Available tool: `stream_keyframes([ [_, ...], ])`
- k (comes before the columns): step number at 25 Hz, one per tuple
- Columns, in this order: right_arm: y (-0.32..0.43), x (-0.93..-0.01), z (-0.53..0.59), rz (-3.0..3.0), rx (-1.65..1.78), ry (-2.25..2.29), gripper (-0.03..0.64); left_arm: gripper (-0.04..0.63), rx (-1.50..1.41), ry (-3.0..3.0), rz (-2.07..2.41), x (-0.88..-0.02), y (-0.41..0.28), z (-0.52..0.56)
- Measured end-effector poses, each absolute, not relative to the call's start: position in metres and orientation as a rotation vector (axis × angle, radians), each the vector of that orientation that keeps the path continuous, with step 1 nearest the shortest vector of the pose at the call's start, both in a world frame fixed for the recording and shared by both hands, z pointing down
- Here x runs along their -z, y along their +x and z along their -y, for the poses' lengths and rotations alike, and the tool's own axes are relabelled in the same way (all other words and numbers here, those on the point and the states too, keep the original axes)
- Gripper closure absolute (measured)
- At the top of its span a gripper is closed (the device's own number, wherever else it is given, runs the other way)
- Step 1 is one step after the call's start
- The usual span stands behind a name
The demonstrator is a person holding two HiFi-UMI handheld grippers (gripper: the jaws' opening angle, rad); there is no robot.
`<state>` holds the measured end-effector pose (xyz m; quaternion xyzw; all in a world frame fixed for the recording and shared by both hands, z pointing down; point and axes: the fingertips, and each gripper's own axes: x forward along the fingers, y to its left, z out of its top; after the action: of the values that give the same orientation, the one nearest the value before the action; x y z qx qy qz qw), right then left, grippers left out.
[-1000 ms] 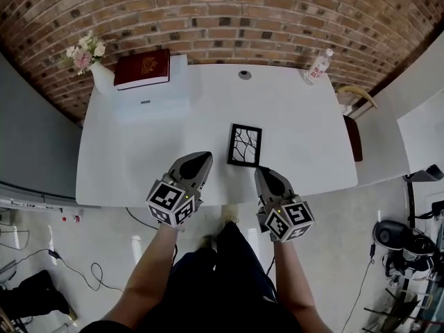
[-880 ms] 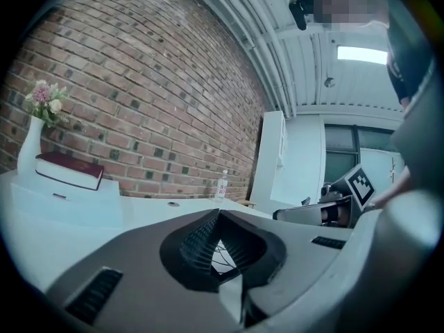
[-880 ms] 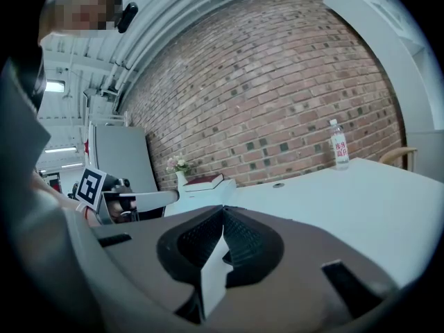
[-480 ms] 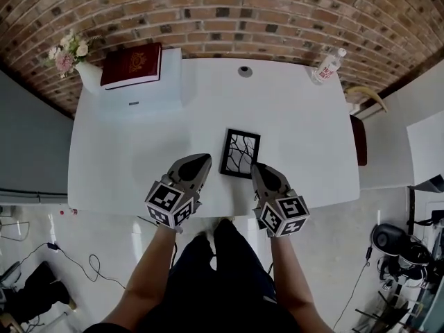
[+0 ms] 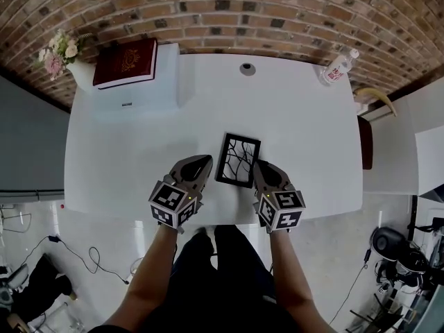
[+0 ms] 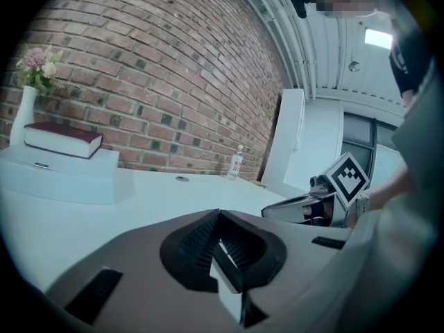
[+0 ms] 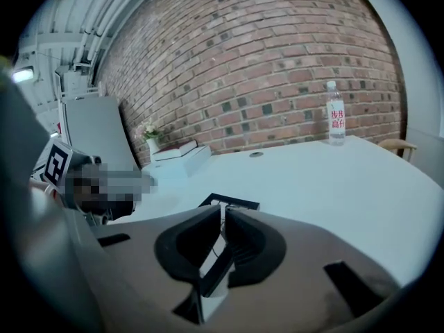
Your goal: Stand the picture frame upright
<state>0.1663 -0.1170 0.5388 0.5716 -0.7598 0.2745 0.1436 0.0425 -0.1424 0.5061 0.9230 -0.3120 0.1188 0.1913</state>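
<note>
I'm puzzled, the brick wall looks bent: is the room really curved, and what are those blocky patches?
Head view: the wide lens bows the straight wall into an arc and rounds the table. Left gripper view: dark round border from the lens; the mosaic at the top was added afterwards. Right gripper view: same border, another added mosaic at left.

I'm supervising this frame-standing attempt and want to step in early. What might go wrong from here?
1. The picture frame lies flat on the table, close to its near edge; a nudge from either gripper might slide it off.
2. The left gripper has its jaws shut, so it may only push, not grip.
3. The right gripper has just been opening its jaws, only slightly, with nothing between them; the frame's thin rim may slip out.
</note>
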Motion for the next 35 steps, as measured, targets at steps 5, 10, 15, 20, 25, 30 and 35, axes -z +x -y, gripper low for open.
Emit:
stream_keyframes([
  [5,0.178,-0.557,0.130,2.121,-0.813,1.639,0.590,0.592,-0.383,2.541,0.869,-0.521,0.050,0.151],
  [10,0.183,-0.572,0.138,2.065,-0.859,1.604,0.515,0.592,-0.411,2.531,0.890,-0.531,0.055,0.158],
  [15,0.181,-0.590,0.144,1.997,-0.937,1.552,0.454,0.592,-0.460,2.475,0.882,-0.545,0.057,0.163],
  [20,0.183,-0.603,0.148,1.937,-0.930,1.515,0.466,0.563,-0.467,2.454,0.873,-0.552,0.061,0.166],
  [25,0.180,-0.602,0.151,1.941,-0.940,1.515,0.499,0.561,-0.474,2.427,0.879,-0.558,0.062,0.167],
  [30,0.182,-0.599,0.153,1.979,-0.861,1.514,0.546,0.469,-0.509,2.360,0.852,-0.569,0.066,0.163],
  [35,0.181,-0.594,0.156,2.030,-0.842,1.539,0.546,0.423,-0.496,2.306,0.827,-0.575,0.070,0.159],
])
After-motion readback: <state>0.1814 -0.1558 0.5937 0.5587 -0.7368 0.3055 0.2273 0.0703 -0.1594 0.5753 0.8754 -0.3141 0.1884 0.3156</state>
